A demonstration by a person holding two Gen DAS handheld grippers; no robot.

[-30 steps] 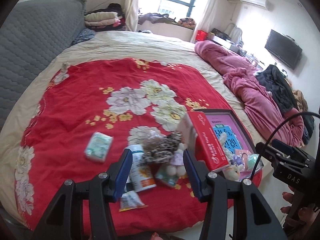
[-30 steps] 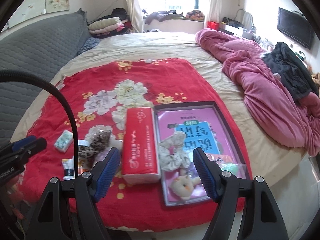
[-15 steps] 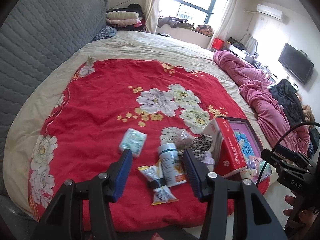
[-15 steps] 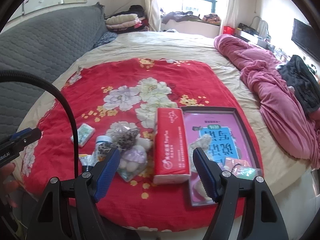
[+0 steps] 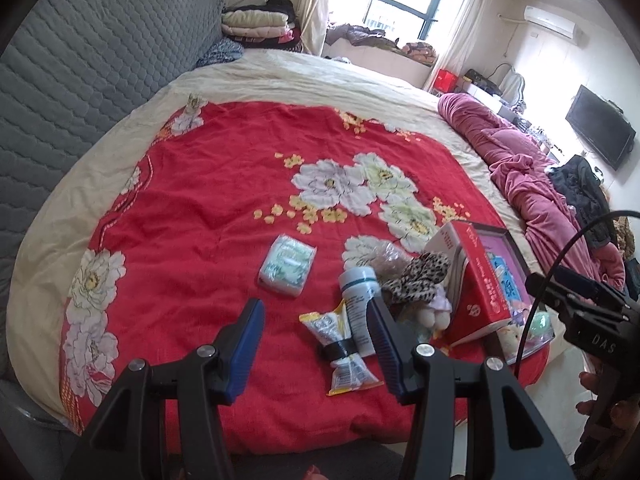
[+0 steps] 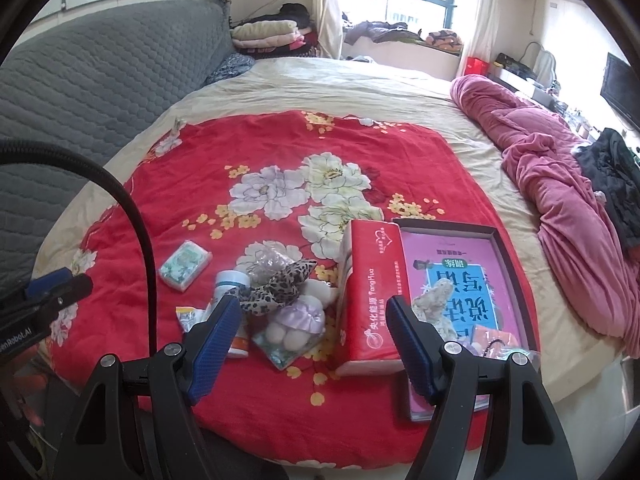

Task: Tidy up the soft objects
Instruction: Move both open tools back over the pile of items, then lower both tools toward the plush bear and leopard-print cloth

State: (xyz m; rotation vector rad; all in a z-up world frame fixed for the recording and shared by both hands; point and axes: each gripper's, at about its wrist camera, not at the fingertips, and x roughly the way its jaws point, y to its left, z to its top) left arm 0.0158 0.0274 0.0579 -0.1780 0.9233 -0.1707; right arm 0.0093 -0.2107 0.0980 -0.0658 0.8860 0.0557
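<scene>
Hovering over bed clutter, both grippers spread and empty.
Right gripper [image 6: 312, 340] frames the plush [image 6: 298, 322] and scrunchie [image 6: 276, 286]; left gripper [image 5: 316, 344] sits left of them, over the snack packet [image 5: 340, 352].

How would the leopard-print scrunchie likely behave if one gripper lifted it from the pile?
The leopard-print scrunchie looks like crumpled fabric, so probably floppy and light. It lies draped over the small plush toy beside the white bottle, so lifting it may nudge or drag them.
</scene>
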